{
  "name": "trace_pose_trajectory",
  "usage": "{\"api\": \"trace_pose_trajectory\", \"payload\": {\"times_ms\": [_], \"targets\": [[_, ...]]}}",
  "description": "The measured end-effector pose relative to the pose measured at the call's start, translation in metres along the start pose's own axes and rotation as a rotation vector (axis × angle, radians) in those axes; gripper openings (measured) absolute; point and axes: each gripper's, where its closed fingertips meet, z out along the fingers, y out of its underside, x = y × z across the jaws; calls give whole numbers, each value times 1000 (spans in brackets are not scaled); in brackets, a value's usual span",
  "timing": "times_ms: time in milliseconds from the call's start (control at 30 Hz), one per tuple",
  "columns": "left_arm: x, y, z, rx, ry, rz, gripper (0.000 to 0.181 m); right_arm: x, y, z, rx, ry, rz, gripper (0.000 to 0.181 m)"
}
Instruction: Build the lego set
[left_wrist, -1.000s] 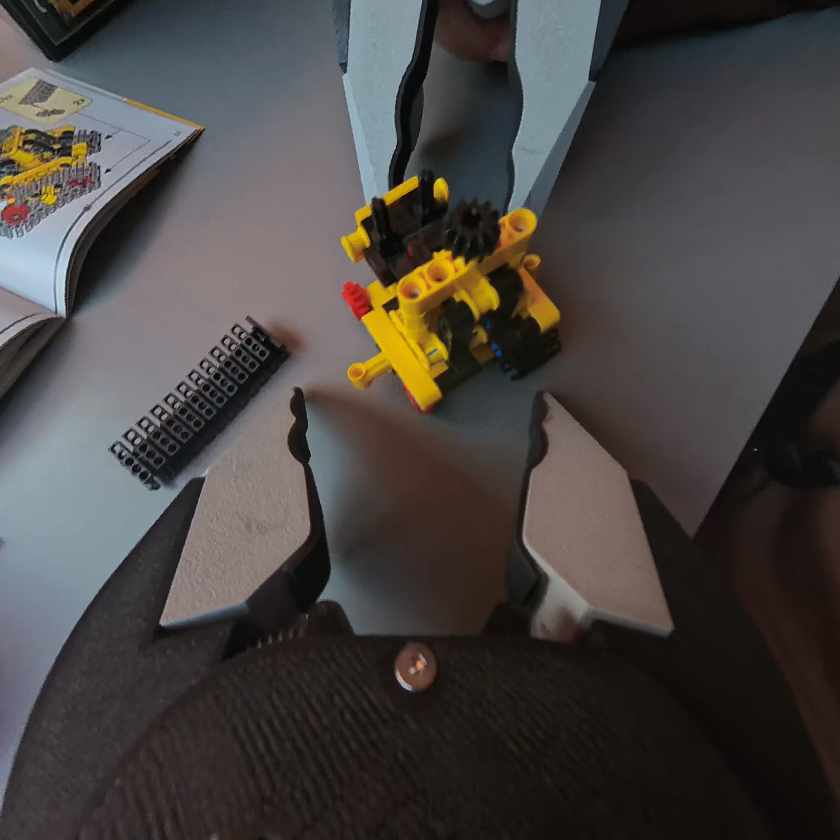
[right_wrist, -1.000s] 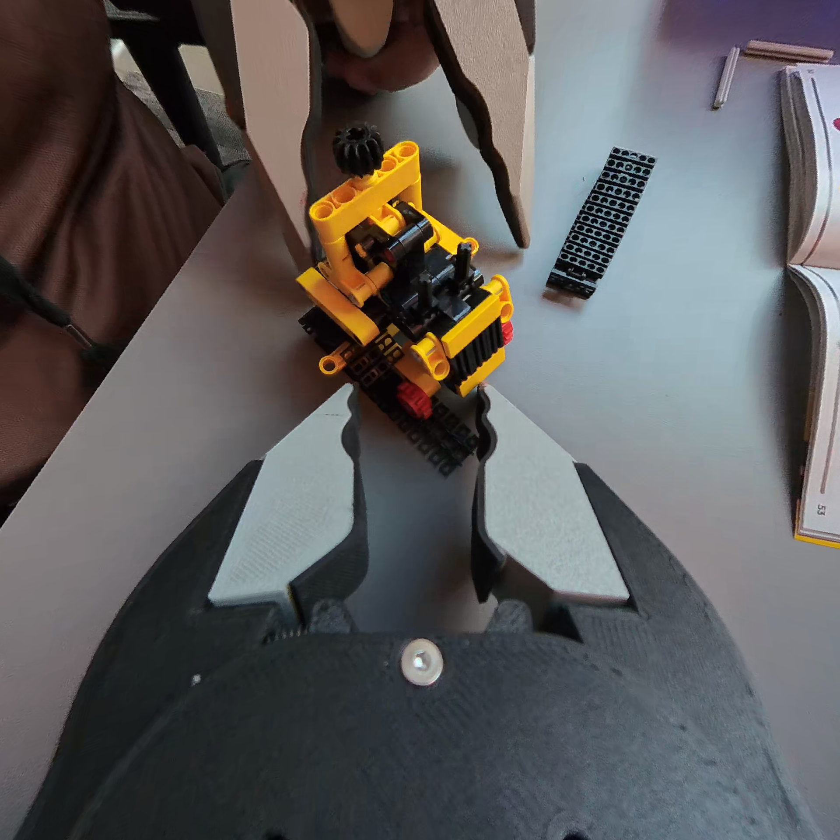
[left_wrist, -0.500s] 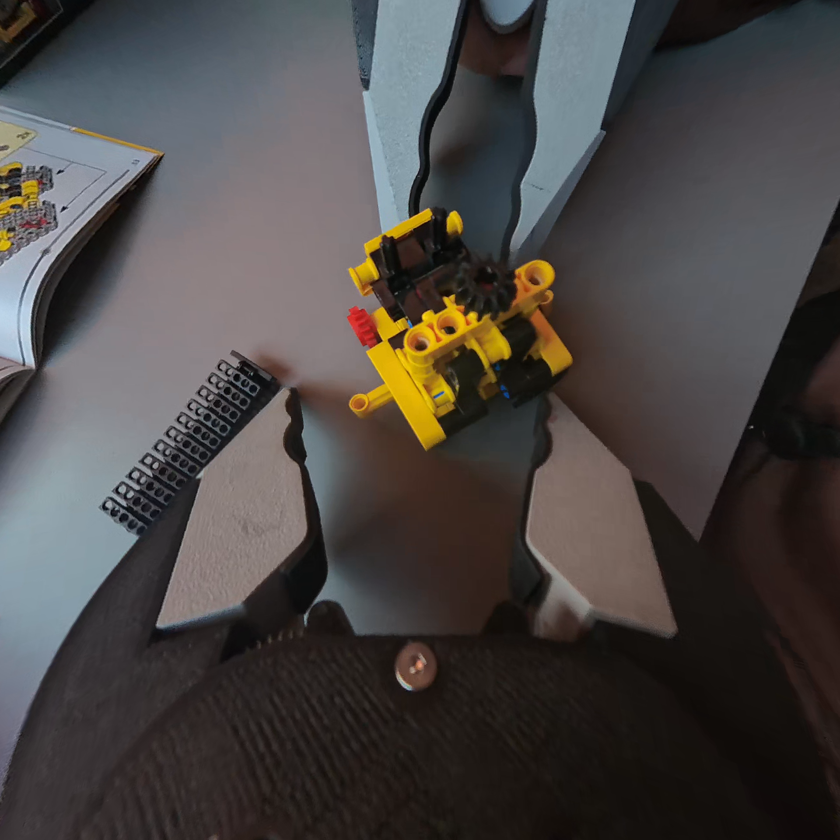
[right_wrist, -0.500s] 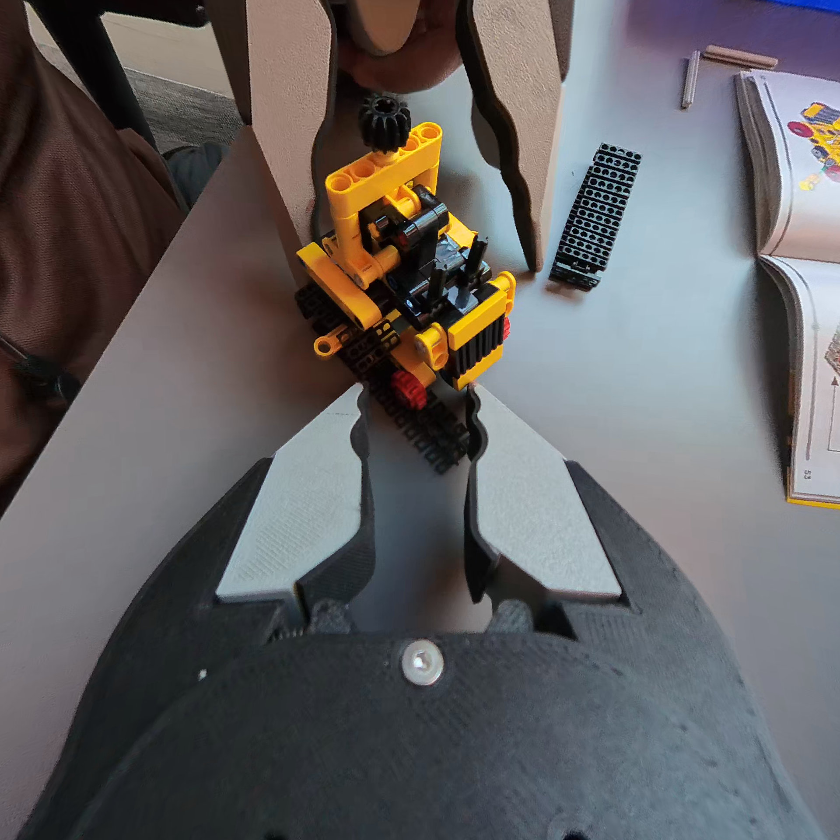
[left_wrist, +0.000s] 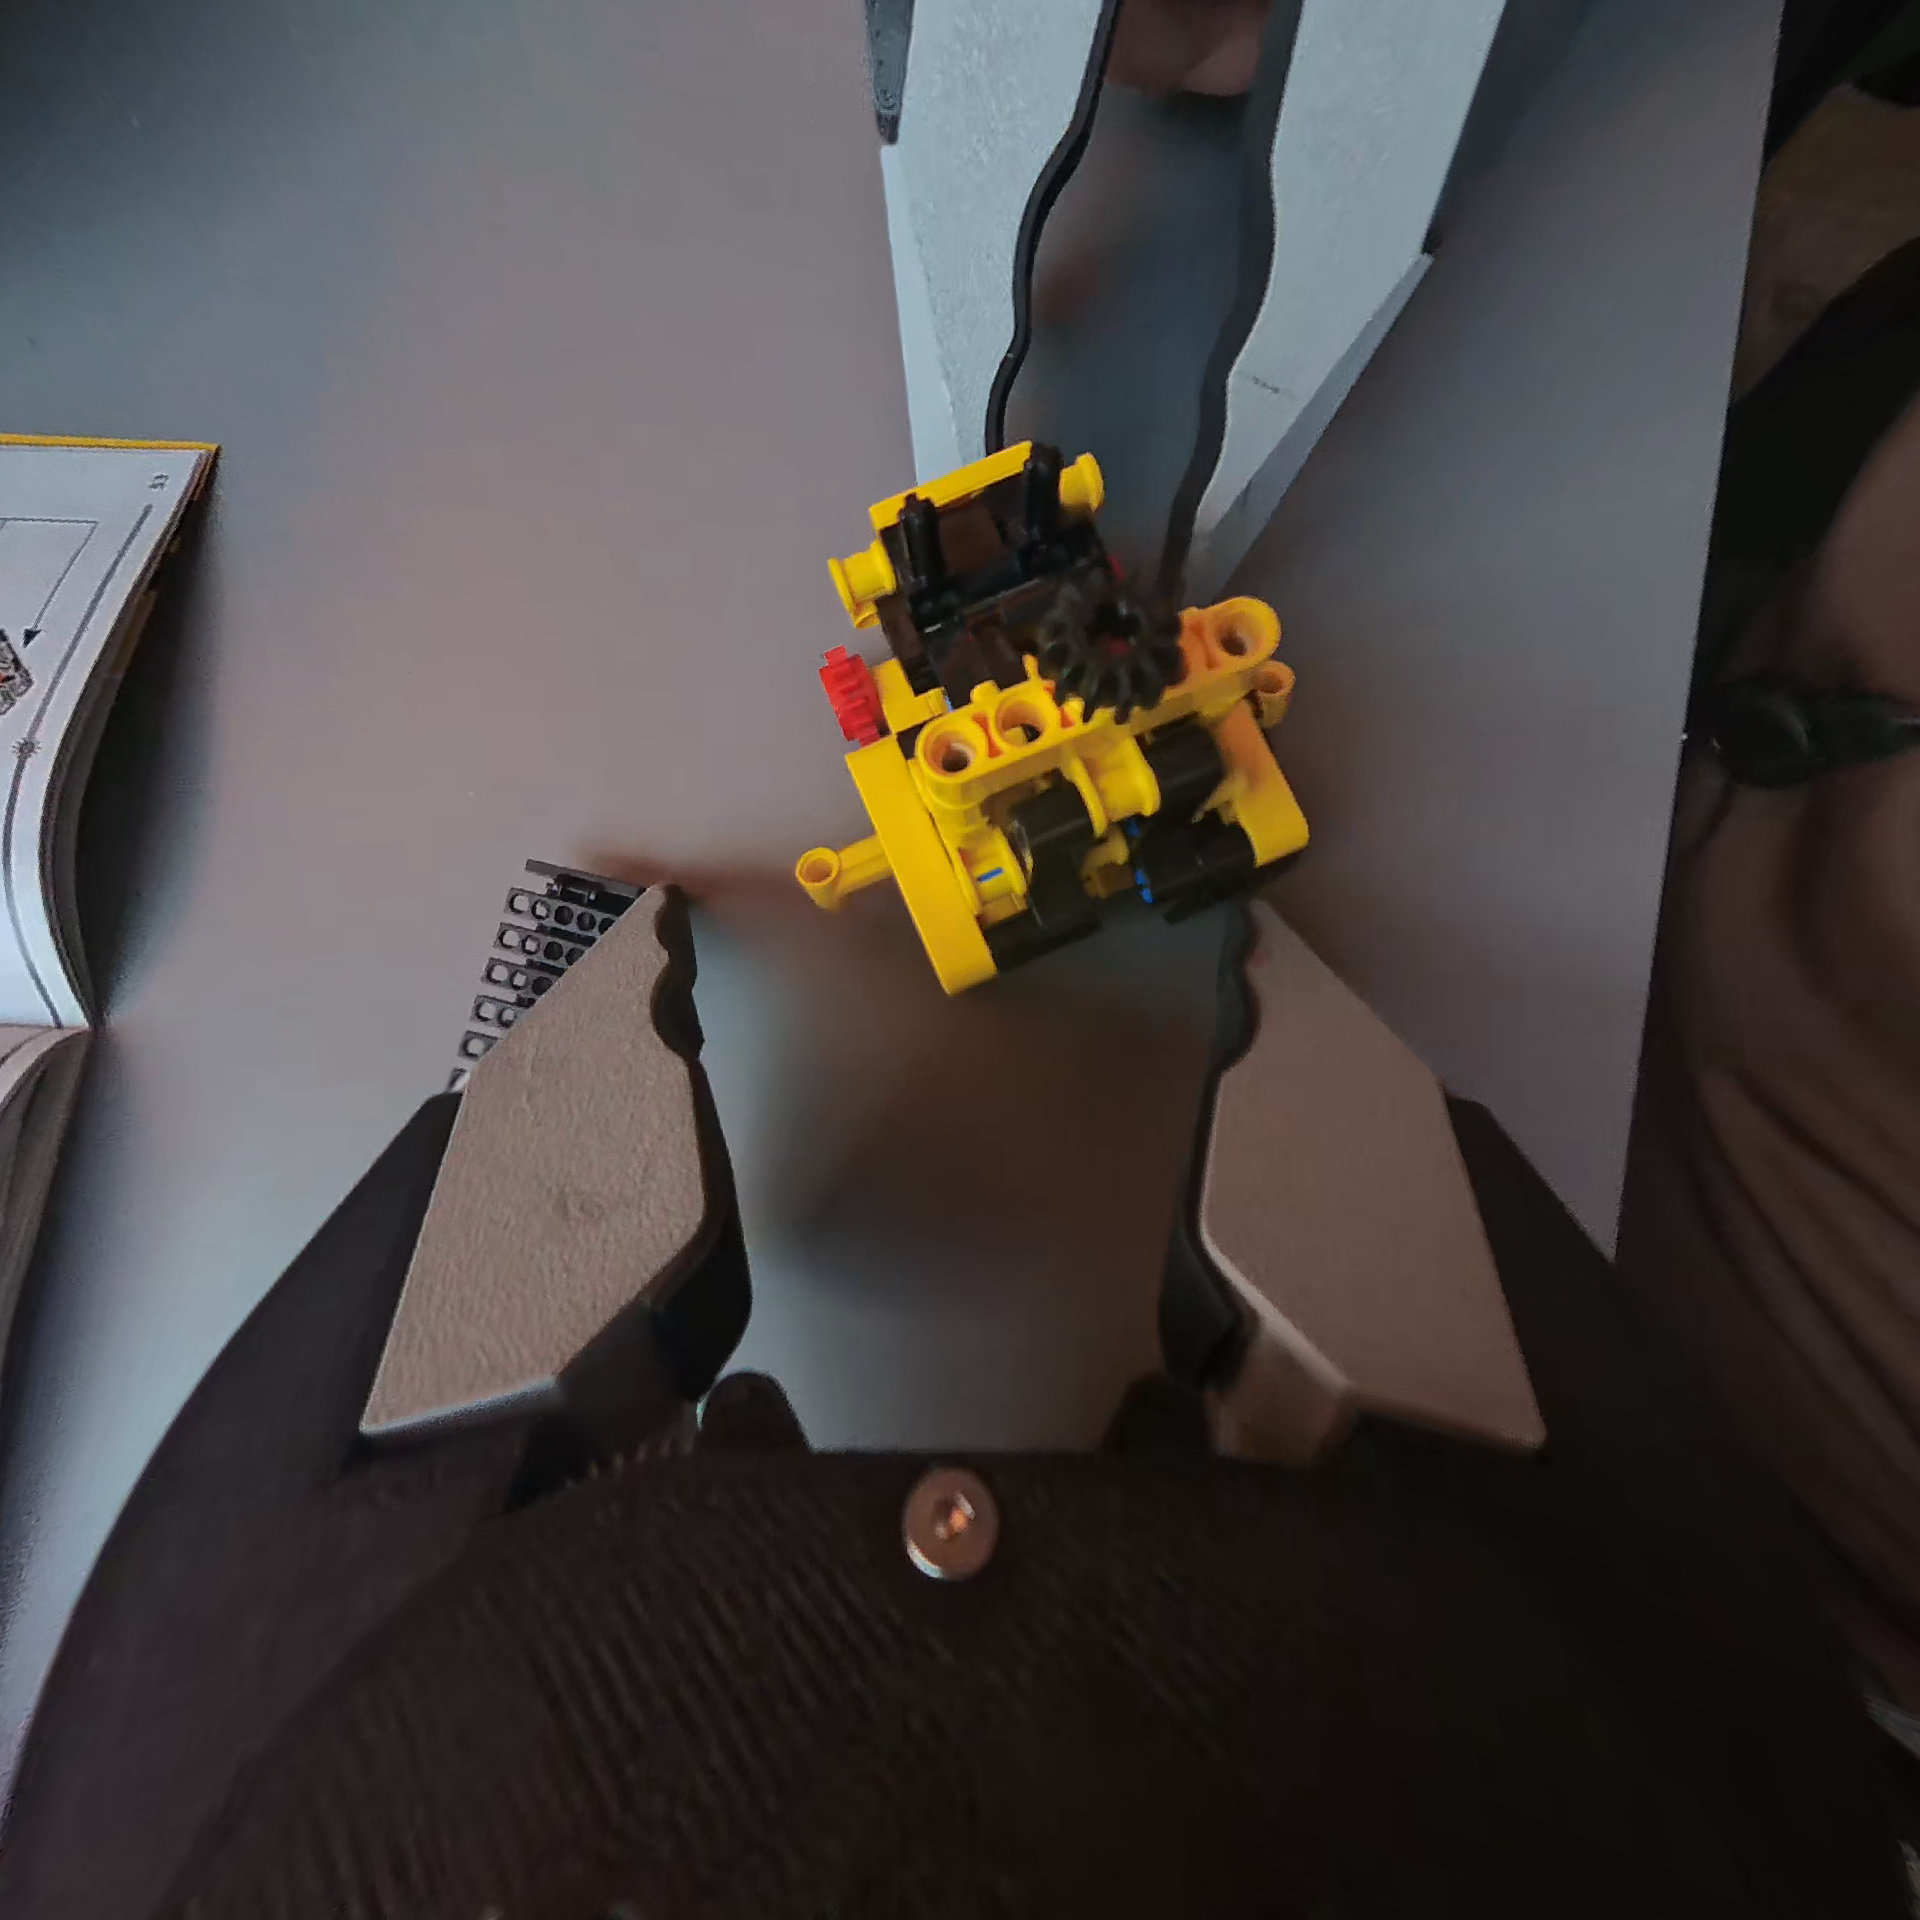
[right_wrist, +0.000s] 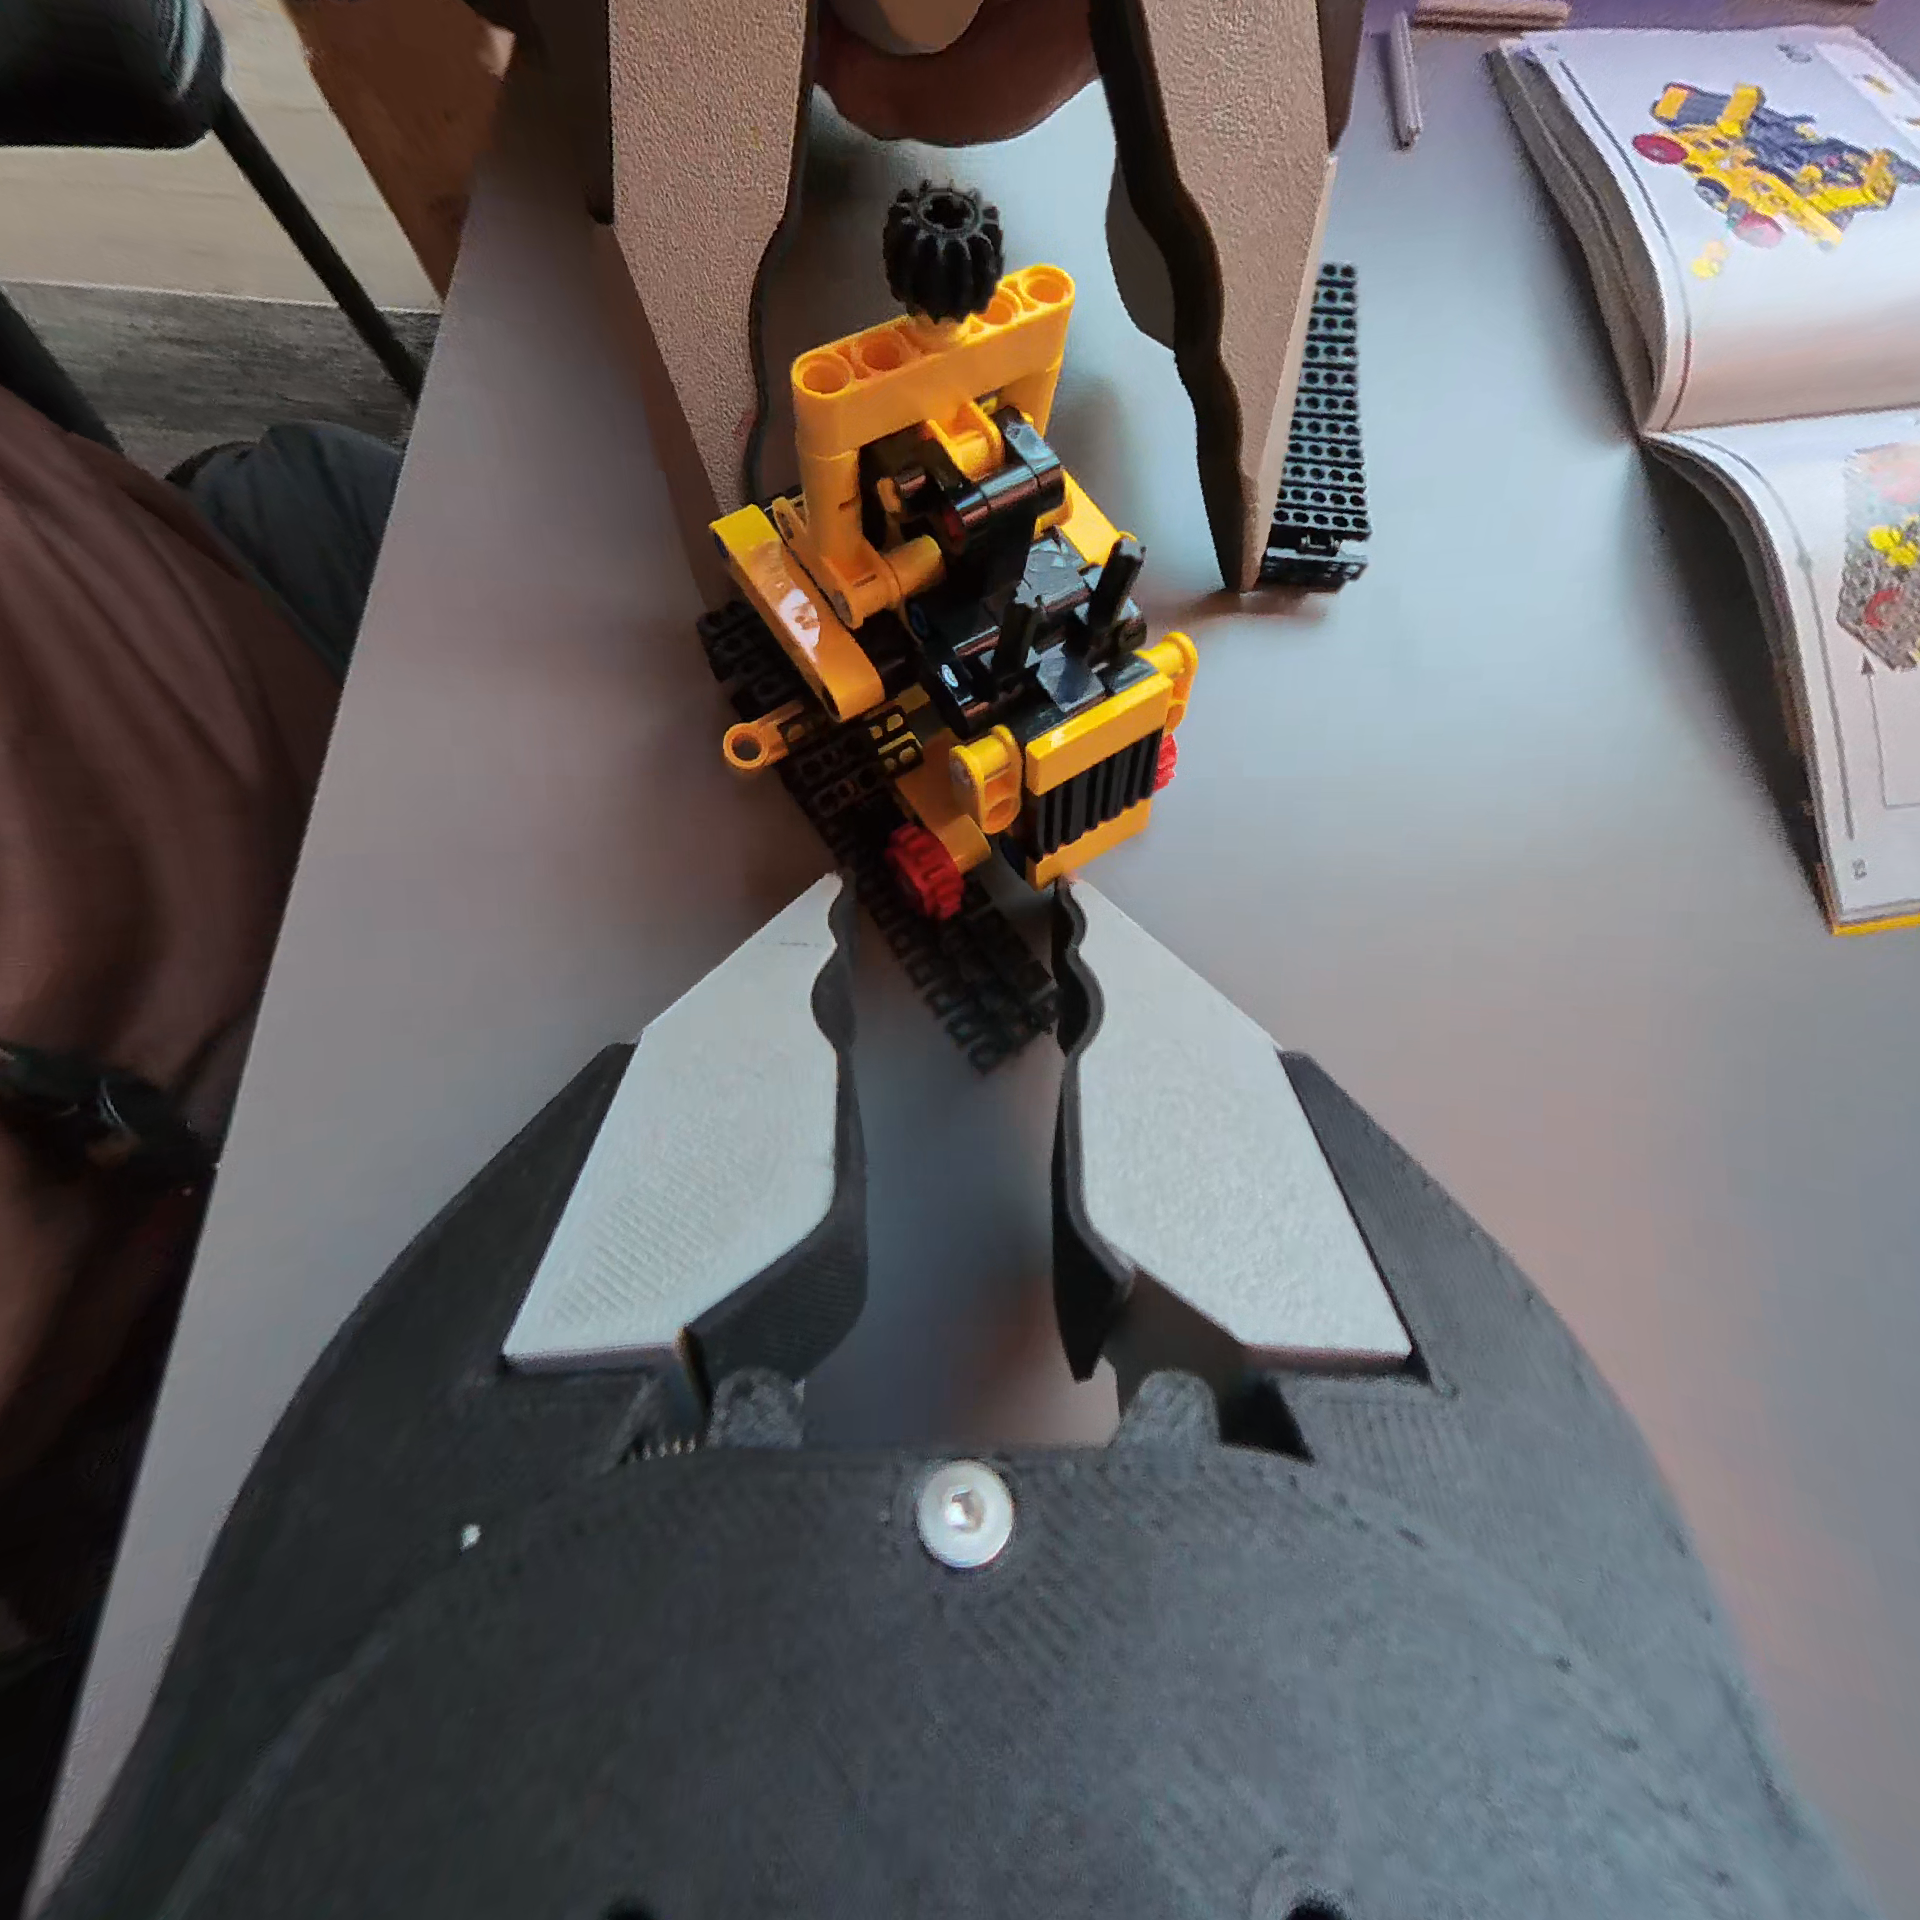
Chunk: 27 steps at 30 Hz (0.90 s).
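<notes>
A yellow and black lego vehicle (left_wrist: 1049, 748) stands on the grey table near its edge, with a black gear (left_wrist: 1107, 649) on top. It rests on a black track strip (right_wrist: 966, 987). My left gripper (left_wrist: 956, 914) is open, its fingertips just short of the vehicle's near end. In the right wrist view the left gripper (right_wrist: 982, 582) straddles the vehicle (right_wrist: 935, 623) from the far side. My right gripper (right_wrist: 948, 894) is open with a narrower gap, its tips at the vehicle's grille end, either side of the track strip. It also shows in the left wrist view (left_wrist: 1096, 488).
A second loose black track strip (left_wrist: 530, 956) lies beside my left finger and shows in the right wrist view (right_wrist: 1314, 436). An open instruction booklet (right_wrist: 1766, 260) lies farther off. A person in brown clothing (right_wrist: 135, 779) sits at the table edge (right_wrist: 395, 675). My right fingertips sit around 6 cm from my left ones.
Both grippers have closed in on the vehicle from opposite ends. The left gripper's fingers now flank its rear. The right gripper's gap has narrowed slightly. The vehicle has stayed on the table.
</notes>
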Motion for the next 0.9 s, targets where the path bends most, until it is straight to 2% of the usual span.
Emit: {"api": "trace_pose_trajectory", "payload": {"times_ms": [433,900], "targets": [[2,2,0,-83,120,146,98,-19,1,-4,-1,215,134,30],[10,-4,6,-89,164,200,97,-30,7,-10,-5,301,208,31]]}}
